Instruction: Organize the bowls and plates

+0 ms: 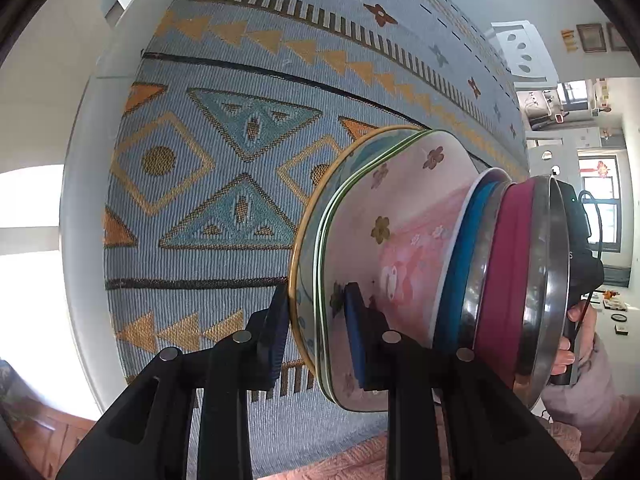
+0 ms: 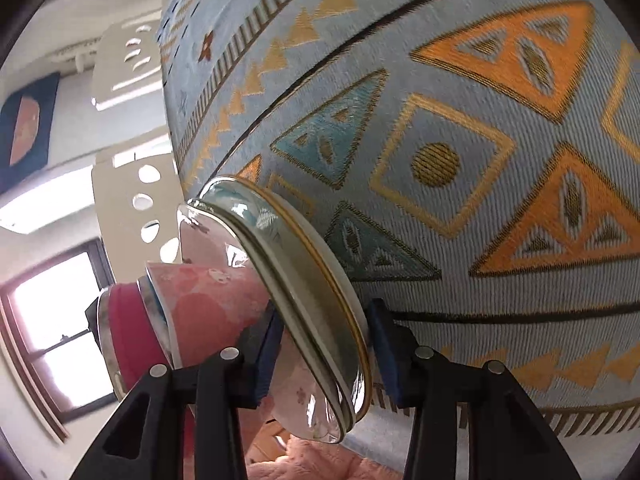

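I have the stack of plates and bowls [image 1: 408,248] tilted above the patterned tablecloth [image 1: 208,160]. My left gripper [image 1: 316,332] clamps its plate rims; my right gripper [image 2: 324,360] straddles the opposite rims, pads apparently pressing.

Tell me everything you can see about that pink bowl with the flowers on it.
The pink bowl looks glossy ceramic, white inside its wall with small olive and mauve flowers, a green line at the rim. It is nested in a yellow-rimmed plate with other bowls stacked inside it. The left gripper clamps both rims together.
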A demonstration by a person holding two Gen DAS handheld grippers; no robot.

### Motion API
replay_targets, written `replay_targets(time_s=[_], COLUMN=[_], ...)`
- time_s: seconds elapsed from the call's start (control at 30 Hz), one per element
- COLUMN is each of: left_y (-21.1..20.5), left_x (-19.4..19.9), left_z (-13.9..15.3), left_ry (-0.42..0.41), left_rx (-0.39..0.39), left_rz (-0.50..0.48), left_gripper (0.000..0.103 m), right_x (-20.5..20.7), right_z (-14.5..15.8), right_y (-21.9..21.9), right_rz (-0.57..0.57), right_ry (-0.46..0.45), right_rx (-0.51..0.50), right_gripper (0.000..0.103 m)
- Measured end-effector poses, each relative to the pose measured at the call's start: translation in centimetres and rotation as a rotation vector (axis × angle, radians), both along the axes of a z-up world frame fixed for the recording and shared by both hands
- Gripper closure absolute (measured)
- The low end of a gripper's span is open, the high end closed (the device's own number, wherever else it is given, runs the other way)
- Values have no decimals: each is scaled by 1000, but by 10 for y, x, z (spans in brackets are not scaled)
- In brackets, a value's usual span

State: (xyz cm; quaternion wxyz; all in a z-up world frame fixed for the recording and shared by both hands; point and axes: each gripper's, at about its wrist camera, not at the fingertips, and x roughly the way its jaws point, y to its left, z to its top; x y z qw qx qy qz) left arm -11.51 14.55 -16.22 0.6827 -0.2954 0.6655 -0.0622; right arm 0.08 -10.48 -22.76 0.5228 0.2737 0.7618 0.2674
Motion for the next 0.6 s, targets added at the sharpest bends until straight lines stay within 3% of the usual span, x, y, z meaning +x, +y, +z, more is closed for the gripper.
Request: replay_targets(time_s=[0.6], left_y=[-26], left_x=[67], left_z=[1], left_ry=[4], left_rx=[34], left_rz=[-119], left_gripper=[80], right_x=[13], right_z=[4], right_y=[-51], right_rz=[-124], right_ry=[0], right_rx=[-12], right_gripper=[60])
